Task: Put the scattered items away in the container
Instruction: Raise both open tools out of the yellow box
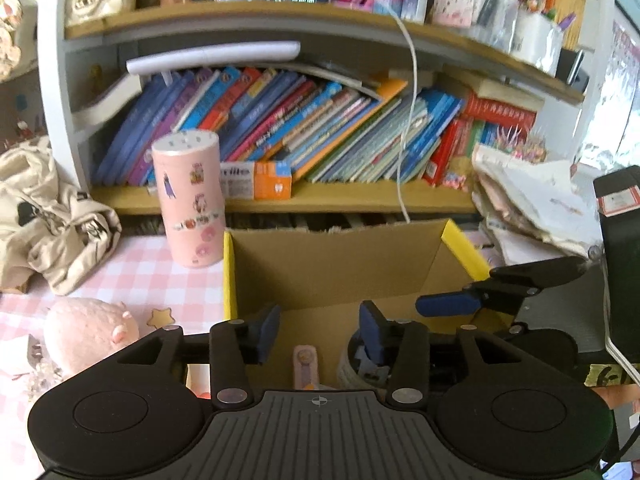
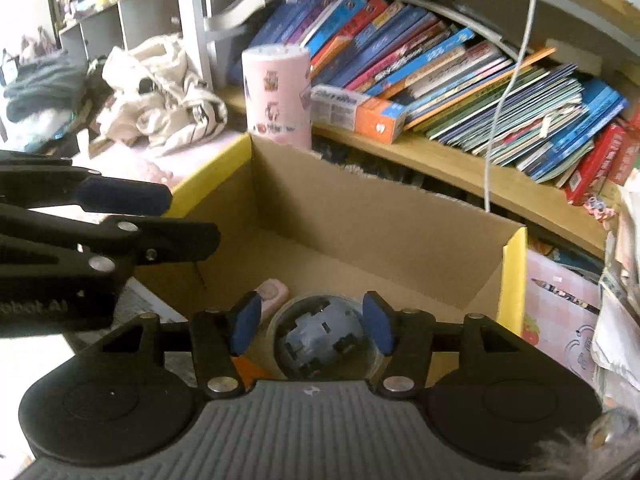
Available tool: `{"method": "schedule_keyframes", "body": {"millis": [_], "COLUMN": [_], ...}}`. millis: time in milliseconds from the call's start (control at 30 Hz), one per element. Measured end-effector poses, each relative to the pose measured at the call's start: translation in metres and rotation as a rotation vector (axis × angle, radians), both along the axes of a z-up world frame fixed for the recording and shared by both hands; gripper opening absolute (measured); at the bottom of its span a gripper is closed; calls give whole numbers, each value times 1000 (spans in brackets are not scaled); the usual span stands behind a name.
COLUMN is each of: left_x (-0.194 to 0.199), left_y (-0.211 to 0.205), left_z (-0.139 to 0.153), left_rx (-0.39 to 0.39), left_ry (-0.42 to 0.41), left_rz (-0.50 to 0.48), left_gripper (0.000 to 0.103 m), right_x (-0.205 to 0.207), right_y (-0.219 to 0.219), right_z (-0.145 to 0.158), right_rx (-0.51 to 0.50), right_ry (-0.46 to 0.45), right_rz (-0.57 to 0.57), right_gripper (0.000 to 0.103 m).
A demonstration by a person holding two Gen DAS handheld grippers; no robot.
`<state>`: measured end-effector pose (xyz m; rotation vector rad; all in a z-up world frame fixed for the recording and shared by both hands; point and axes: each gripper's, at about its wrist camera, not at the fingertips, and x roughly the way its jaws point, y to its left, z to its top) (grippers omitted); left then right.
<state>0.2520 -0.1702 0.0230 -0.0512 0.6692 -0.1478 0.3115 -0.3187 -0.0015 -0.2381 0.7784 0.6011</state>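
Observation:
An open cardboard box (image 1: 340, 264) (image 2: 380, 216) with yellow-taped edges stands in front of the bookshelf. On its floor lie a small pink item (image 1: 306, 364) (image 2: 274, 292) and a clear round dome with a grey-blue ball inside (image 2: 324, 336) (image 1: 362, 360). My left gripper (image 1: 320, 328) (image 2: 176, 216) hangs open over the box, above the pink item, with nothing between its pads. My right gripper (image 2: 312, 322) (image 1: 456, 290) is open too. Its blue pads stand either side of the dome without pressing on it.
A tall pink sticker-covered cylinder (image 1: 192, 200) (image 2: 278, 96) stands at the box's far left corner. A pink plush pig (image 1: 88, 332) and a cream cloth bag (image 1: 52, 220) lie left on the checked cloth. A paper stack (image 1: 532, 204) sits right. A white cable (image 1: 412, 100) hangs behind the box.

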Motion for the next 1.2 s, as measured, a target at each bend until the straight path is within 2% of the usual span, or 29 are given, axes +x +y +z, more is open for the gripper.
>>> {"method": "schedule_keyframes", "body": {"millis": [133, 267, 400, 600, 967, 1200], "left_x": [-15, -31, -47, -65, -109, -139], "left_y": [0, -2, -3, -2, 23, 51], "left_z": [12, 20, 24, 21, 16, 6], "left_rx": [-15, -28, -32, -12, -14, -37], "left_ry": [-39, -66, -88, -103, -103, -61], "left_rz": [6, 0, 2, 13, 13, 8], "left_gripper": [49, 60, 71, 81, 89, 89], "right_x": [-12, -27, -45, -70, -121, -163], "right_y": [-9, -18, -21, -21, -16, -6], "right_z": [15, 27, 31, 32, 31, 30], "right_rx": [27, 58, 68, 50, 32, 21], "right_ry": [-43, -74, -100, -126, -184, -227], "right_rz": [-13, -35, -57, -80, -179, -230], "right_gripper": [55, 55, 56, 57, 63, 66]}}
